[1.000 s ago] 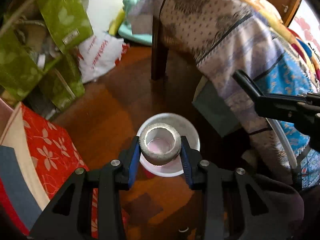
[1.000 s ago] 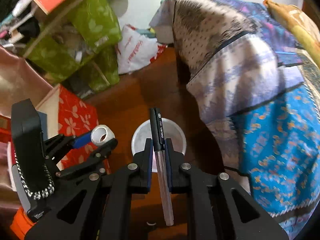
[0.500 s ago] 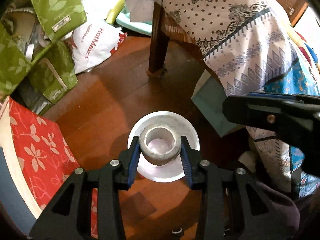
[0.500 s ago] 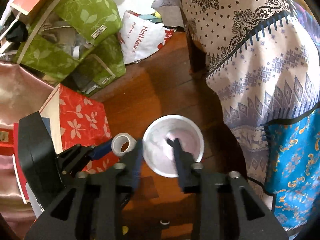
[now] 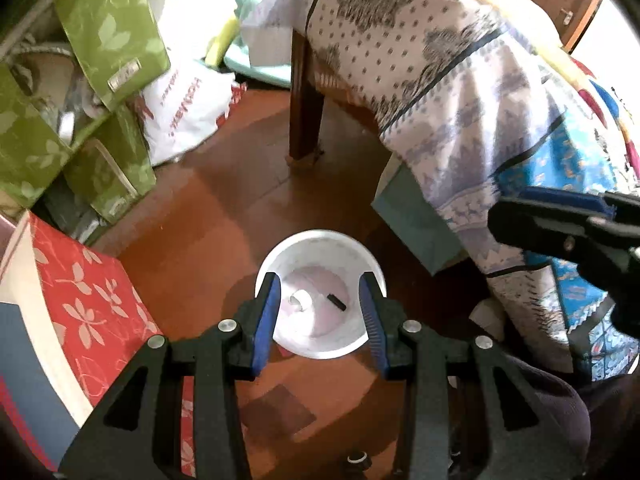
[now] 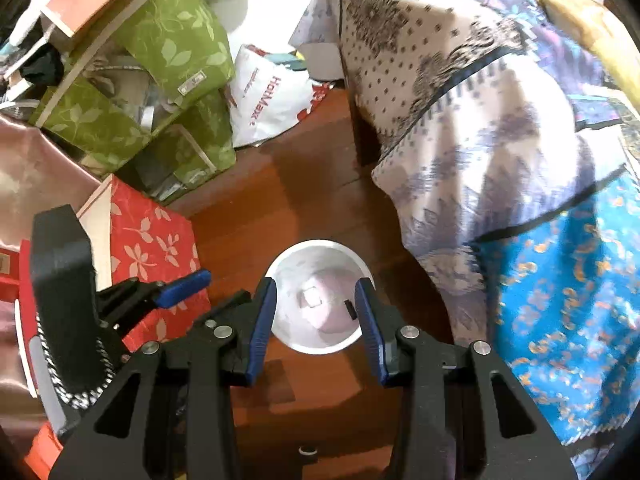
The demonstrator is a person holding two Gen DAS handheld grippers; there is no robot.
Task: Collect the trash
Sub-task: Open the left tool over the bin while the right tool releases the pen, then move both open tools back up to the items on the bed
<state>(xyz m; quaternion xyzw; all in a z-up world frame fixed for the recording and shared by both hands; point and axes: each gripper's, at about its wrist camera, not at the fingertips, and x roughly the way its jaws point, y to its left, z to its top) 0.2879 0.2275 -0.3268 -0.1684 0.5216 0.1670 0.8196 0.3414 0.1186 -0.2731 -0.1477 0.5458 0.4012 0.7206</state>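
Drop step done — both claws, left claw (image 5: 320, 306) and right claw (image 6: 316, 306), apart and empty over the bucket (image 5: 370, 266) on the floor; next, fetching more trash.

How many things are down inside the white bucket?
2. A small white tape roll lies on the left of the bucket floor, and a black pen on the right. Anything else may be hidden.

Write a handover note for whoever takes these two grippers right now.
Left gripper: open, empty, above the white bin.
Right gripper: open, empty, above the same bin.
In the bin: a tape roll and a dark pen lie on the bottom.
Done: both pieces are binned.
Left: no other loose trash shows on the wooden floor; look around the bags and boxes before stopping.
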